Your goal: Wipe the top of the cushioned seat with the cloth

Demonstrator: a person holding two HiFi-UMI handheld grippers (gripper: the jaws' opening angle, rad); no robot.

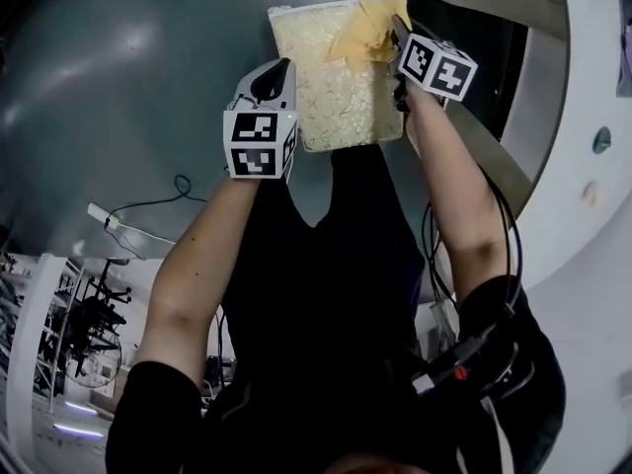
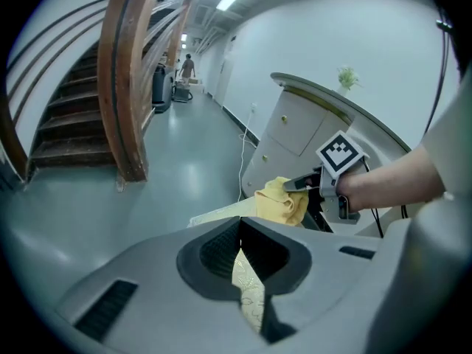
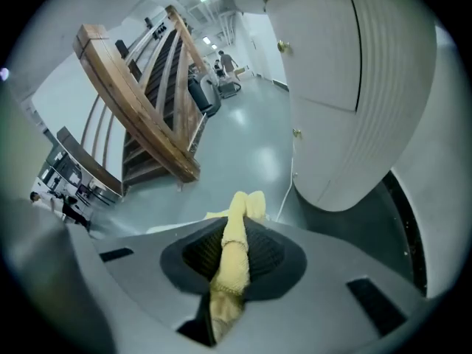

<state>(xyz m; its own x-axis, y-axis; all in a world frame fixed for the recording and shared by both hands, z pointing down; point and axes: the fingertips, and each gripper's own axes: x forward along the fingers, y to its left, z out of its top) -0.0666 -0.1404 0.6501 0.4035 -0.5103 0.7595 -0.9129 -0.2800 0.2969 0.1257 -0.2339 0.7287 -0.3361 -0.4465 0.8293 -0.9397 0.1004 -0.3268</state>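
**A:** How are the arms set?

**B:** Both bare forearms stretch straight out ahead of the person. The left forearm (image 1: 197, 255) runs to the left edge of the square, pale cream, patterned cushioned seat (image 1: 341, 97). The right forearm (image 1: 456, 191) runs to the seat's far right corner.

**A:** And the left claw (image 1: 284, 72)?

**B:** Clenched. Its jaws are pressed together on a thin strip of the seat's cream fabric at that left edge. In the left gripper view the strip runs right through the closed gap.

**A:** The right claw (image 1: 396, 30)?

**B:** Grasping the crumpled yellow cloth (image 1: 367, 28). In the right gripper view a roll of it fills the space between the jaws and sticks out past their tips.

**A:** Where is the cloth on the seat?

**B:** Bunched over the top at the far right corner, covering it. The rest of the seat's top shows bare.

**A:** What lies around the seat?

**B:** A glossy grey floor (image 1: 118, 87) lies beneath it, and a white curved cabinet (image 1: 592, 215) stands to the seat's right.
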